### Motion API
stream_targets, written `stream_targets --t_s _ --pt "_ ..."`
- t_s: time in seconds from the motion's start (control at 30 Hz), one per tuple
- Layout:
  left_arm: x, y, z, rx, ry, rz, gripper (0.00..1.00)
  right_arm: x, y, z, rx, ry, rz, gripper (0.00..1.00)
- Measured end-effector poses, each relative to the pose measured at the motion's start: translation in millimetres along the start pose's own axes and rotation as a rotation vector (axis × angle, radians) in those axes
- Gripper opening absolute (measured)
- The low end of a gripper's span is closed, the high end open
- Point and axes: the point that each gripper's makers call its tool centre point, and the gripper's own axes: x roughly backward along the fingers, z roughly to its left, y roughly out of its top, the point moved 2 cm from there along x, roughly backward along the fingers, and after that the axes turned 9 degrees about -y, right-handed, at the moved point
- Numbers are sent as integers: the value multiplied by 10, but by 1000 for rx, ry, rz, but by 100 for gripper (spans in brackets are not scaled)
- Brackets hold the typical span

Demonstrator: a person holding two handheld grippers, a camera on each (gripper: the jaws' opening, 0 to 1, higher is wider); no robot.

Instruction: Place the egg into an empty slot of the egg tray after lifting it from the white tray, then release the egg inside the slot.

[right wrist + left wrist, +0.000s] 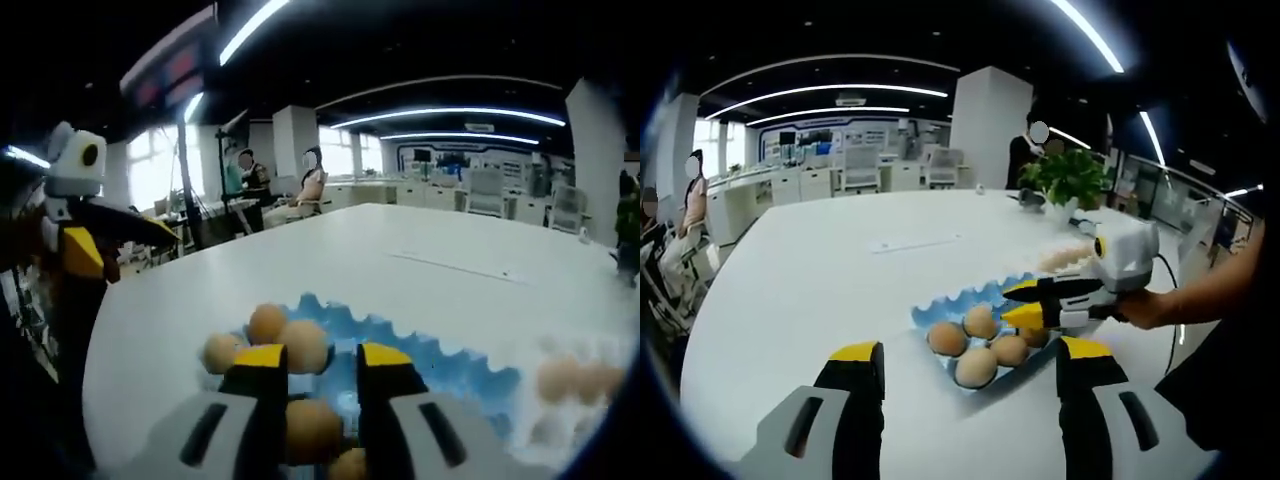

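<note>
In the left gripper view, the left gripper (970,362) hangs with its jaws spread wide above the white table (820,270). Far right of it, the right gripper (1020,303) reaches over the blue egg tray (940,308), jaws slightly apart, holding nothing. The right gripper view shows eggs (290,345) in that tray just under its tips; the white tray (575,385) at right is blurred.

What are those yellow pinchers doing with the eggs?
A person holds a hand-held gripper in each hand. The right hand-held gripper hovers open over the blue egg tray, which holds several brown eggs. The left hand-held gripper waits open, apart from it. More eggs sit in a white tray nearby.
</note>
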Motion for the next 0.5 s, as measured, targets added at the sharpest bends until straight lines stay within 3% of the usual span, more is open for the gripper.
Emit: stream_targets --t_s 0.4,0.5 --pt "-20 23 -5 -8 -7 0 71 366 -149 -734 -43 -210 22 27" --pt "-17 20 -3 -10 -7 1 71 481 -173 -942 -73 -293 15 27"
